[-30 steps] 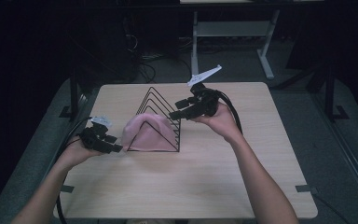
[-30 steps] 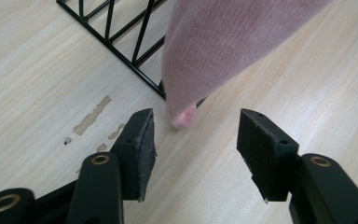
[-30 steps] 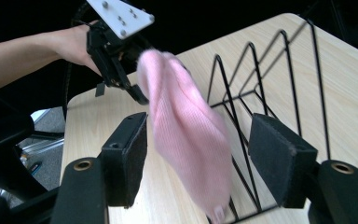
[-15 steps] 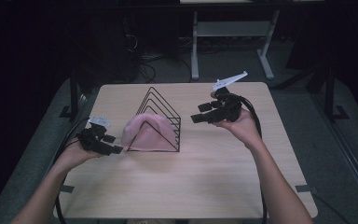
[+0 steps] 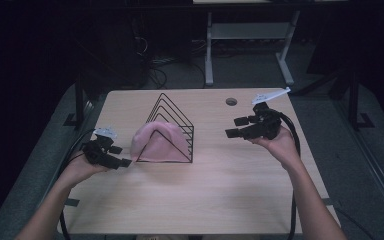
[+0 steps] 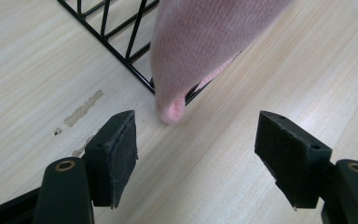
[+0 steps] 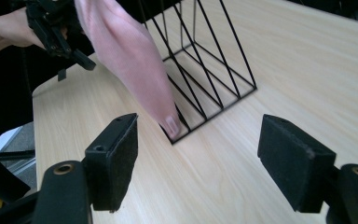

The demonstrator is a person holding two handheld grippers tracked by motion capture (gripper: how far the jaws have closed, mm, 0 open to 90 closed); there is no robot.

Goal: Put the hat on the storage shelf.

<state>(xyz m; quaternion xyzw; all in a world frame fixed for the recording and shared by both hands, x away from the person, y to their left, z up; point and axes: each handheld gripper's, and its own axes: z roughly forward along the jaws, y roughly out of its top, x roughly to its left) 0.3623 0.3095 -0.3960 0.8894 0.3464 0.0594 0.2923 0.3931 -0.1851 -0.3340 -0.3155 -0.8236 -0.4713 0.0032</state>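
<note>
The left gripper (image 5: pixel 111 156) sat at the near left of the counter (image 5: pixel 230 200), jaws spread with nothing between them; they had just been opening, letting go of the pink cloth (image 5: pixel 155 142). The cloth hung draped over the front of the black wire rack (image 5: pixel 172 120), its tip touching the counter. So the draping looked done. The right gripper (image 5: pixel 240 127), jaws also freshly spread and empty, had drawn away rightward from the rack, where it hovered a second earlier.
</note>
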